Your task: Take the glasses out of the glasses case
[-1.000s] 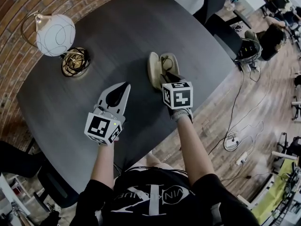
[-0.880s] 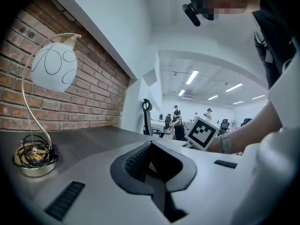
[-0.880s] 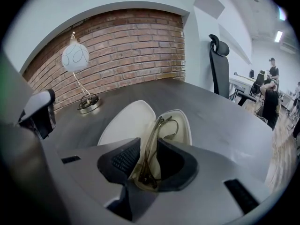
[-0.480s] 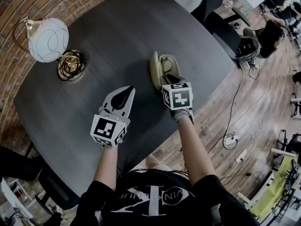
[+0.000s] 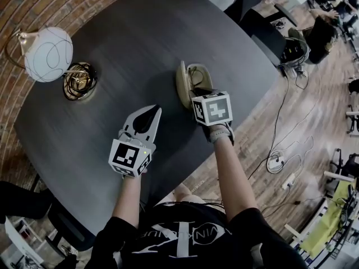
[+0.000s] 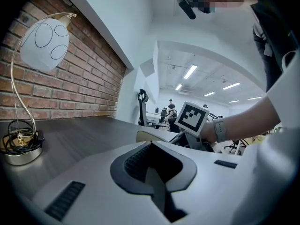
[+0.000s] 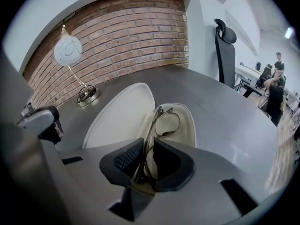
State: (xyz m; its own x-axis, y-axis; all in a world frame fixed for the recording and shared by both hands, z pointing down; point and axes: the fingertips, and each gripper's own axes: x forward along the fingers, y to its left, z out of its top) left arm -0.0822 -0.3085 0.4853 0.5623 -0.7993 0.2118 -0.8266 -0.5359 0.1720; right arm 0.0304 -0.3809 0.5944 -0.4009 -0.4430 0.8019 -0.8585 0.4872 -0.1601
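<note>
A cream glasses case (image 5: pixel 187 80) lies open on the dark table (image 5: pixel 129 43), its lid (image 7: pixel 119 111) tipped to the left of its tray (image 7: pixel 187 125). Thin metal-framed glasses (image 7: pixel 161 118) reach from the tray back between my right gripper's jaws. My right gripper (image 7: pixel 143 161) is shut on the near end of the frame; I cannot tell whether the far end rests in the tray. In the head view its marker cube (image 5: pixel 212 108) hides the jaws. My left gripper (image 5: pixel 147 115) hovers left of the case, shut with nothing in it (image 6: pixel 152 172).
A globe lamp (image 5: pixel 47 46) on a round brass base (image 5: pixel 78 80) stands at the table's far left by the brick wall. The table edge (image 5: pixel 247 111) runs close on the right, with an office chair (image 5: pixel 255 21) and floor cables (image 5: pixel 277 164) beyond.
The left gripper has drifted slightly towards the case. The right gripper stays at the case, shut on the glasses. The view itself has shifted a little.
</note>
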